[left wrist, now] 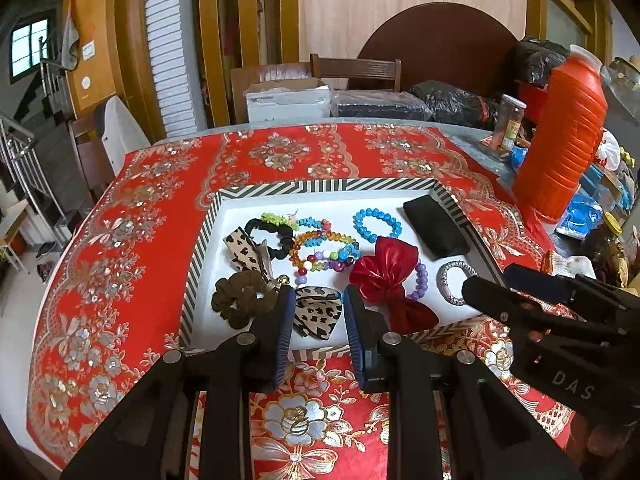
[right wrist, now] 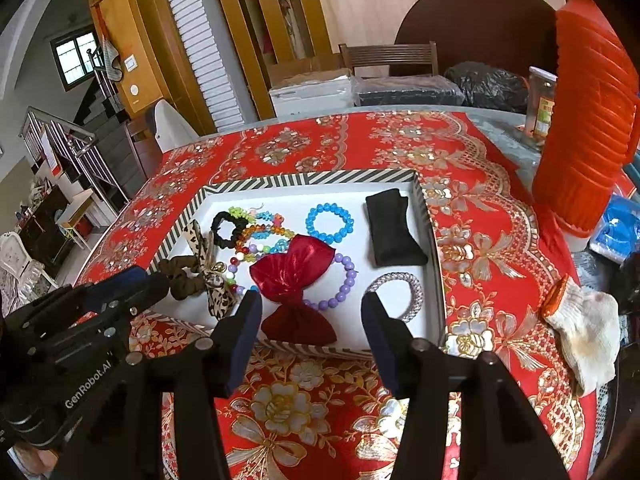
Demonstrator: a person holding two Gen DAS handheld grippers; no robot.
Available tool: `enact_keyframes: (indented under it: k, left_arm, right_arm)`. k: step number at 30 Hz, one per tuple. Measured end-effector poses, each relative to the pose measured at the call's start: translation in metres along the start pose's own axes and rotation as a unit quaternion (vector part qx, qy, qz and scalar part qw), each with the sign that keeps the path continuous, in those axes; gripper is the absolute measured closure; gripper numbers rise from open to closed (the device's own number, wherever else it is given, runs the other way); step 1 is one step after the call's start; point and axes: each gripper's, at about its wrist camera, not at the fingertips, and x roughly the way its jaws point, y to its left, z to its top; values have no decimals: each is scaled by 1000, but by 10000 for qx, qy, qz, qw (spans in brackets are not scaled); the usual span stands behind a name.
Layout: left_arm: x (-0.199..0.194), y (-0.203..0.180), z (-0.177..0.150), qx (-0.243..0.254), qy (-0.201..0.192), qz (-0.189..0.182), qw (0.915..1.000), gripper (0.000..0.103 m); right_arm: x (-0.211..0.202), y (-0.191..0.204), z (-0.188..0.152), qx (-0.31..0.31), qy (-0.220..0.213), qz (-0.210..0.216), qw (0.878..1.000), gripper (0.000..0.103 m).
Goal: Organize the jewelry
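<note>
1. Left gripper (left wrist: pixel 314 312): jaws partly apart, nothing clamped. It hangs over the tray's near edge, with the leopard bow (left wrist: pixel 318 316) seen between the pads but not pinched.
2. Right gripper (right wrist: pixel 310 312): jaws a bit wider, also empty, above the near rim between the red bow (right wrist: pixel 296 280) and the silver bangle (right wrist: pixel 400 294).
3. Jewelry all sits in the striped tray (left wrist: pixel 200 248): blue bracelet (left wrist: pixel 376 224), purple bracelet (right wrist: pixel 340 284), a tangle of coloured bead strings (left wrist: pixel 324 248), black scrunchie (left wrist: pixel 268 236), brown scrunchie (left wrist: pixel 240 298), black pouch (left wrist: pixel 434 226).
4. Step, my read: between picks, lining up on the next piece. No sorted groups visible yet, so it's early.
5. Next move calls for: drop a gripper straight down on one loose piece at the edge (leopard bow or bangle), close on that alone, and stay clear of the bead tangle.
6. Readable text: "DAS" on the right gripper body (left view); "GenRobot.AI" on the left gripper body (right view). Jar label too small to read.
</note>
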Motion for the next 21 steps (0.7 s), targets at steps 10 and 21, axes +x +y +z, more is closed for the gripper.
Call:
enact_keyframes:
  k: [10, 21]
  left_arm:
    - [-8, 0, -5, 38, -85, 50, 9999, 67]
    - [-11, -4, -7, 73, -111, 41, 9999, 67]
  right_arm:
    - [-3, 14, -6, -205, 25, 69, 9998, 49]
    - [-6, 11, -8, -180, 25, 52, 9998, 48]
